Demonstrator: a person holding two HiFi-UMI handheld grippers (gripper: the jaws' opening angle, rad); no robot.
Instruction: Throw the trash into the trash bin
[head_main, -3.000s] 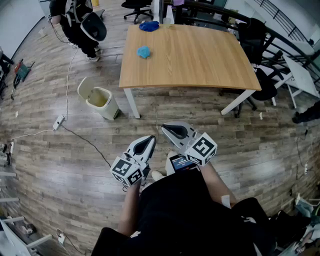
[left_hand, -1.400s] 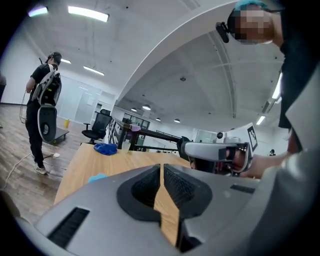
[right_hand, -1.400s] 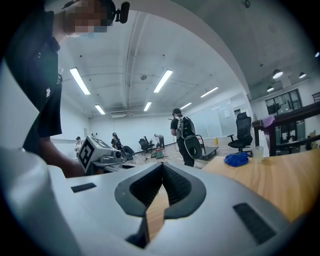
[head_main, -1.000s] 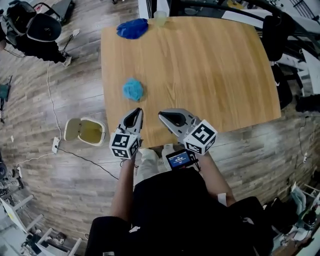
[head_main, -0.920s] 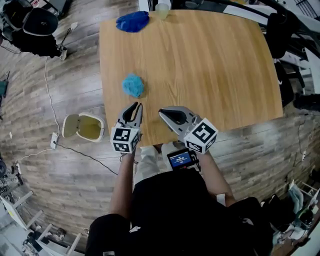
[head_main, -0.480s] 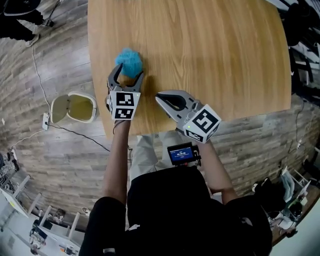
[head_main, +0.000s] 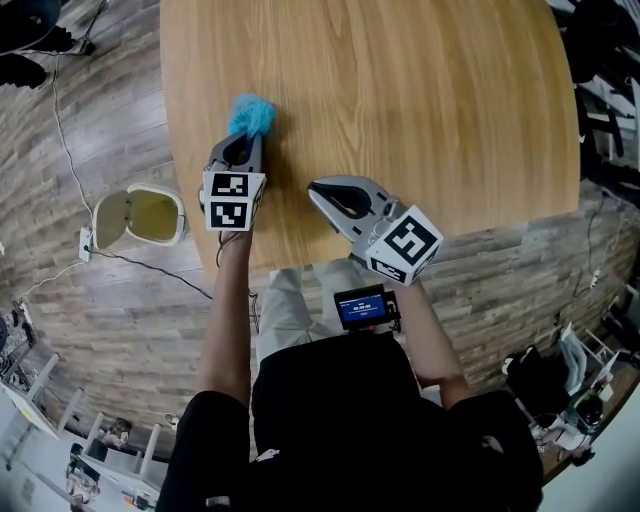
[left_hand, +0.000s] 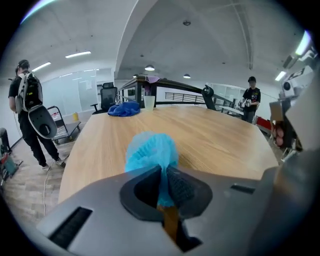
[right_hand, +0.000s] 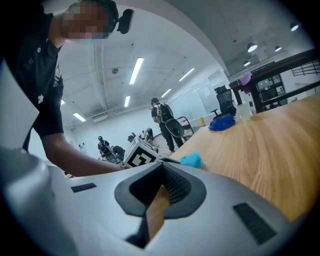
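While over table (head_main: 420, 110), left tongs (head_main: 244, 142) (tight) on wad (head_main: 252, 114).

you stand at a light wooden table (head_main: 400, 100) on a grey-brown plank floor (head_main: 120, 330). to your left a white power strip (head_main: 83, 243) lies on the floor with its cable (head_main: 150, 270) trailing past you. above you a white vaulted ceiling (left_hand: 210, 35) carries strip lights (left_hand: 77, 54) and round downlights (left_hand: 149, 68). beyond the table's far end stand a black office chair (left_hand: 107, 95) and pale glass partitions (left_hand: 75, 87).
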